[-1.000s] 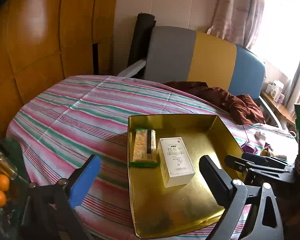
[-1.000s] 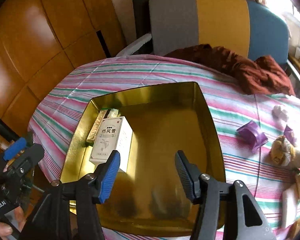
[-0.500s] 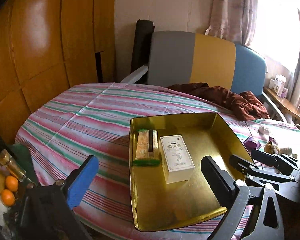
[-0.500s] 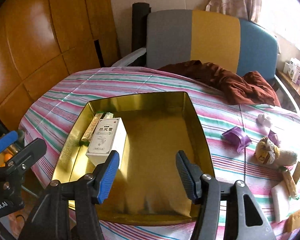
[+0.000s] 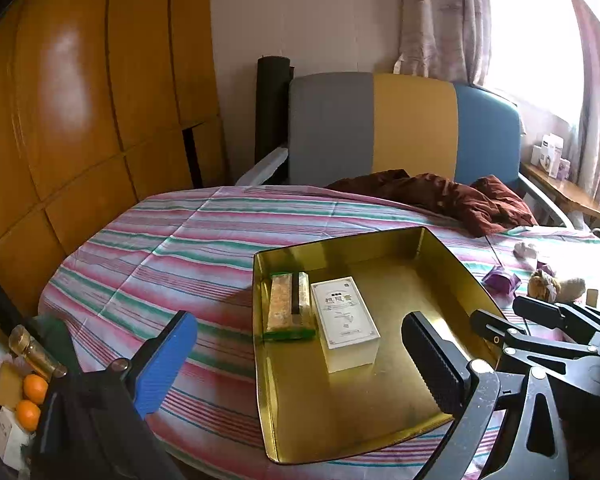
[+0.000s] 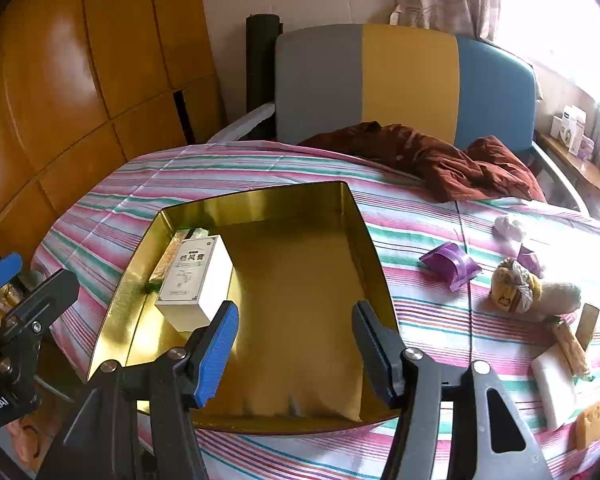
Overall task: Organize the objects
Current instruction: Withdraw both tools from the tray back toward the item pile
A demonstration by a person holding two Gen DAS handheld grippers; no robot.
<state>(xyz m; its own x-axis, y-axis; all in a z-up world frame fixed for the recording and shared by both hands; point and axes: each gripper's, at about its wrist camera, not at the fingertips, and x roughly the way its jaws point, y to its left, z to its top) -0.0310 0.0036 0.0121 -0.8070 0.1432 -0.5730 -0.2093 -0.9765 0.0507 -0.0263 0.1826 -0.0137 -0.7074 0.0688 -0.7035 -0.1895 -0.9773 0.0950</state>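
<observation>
Gold metal tray, shiny and mirror-smooth with upright walls, sits on the worktop under a striped pink, green and white cloth. From the left wrist view, a white cardboard box with printed characters lies flat in the tray's far-left corner area, and a gold-speckled bar in a green wrapper lies just beside it, against the tray's left wall. The left claw hangs wide apart with nothing in it, one ribbed blue pad and one ribbed black pad showing. A crumpled dark-red cloth lies beyond the tray.

From the right wrist view, the right claw is also spread wide and empty, poised over the tray's near edge. The same white box sits inside near the tray's left wall. To the right of the tray, loose on the cloth: a crinkly purple wrapper, a fuzzy yellow-and-grey bundle, a white rectangular block and a tan soap-like bar.
</observation>
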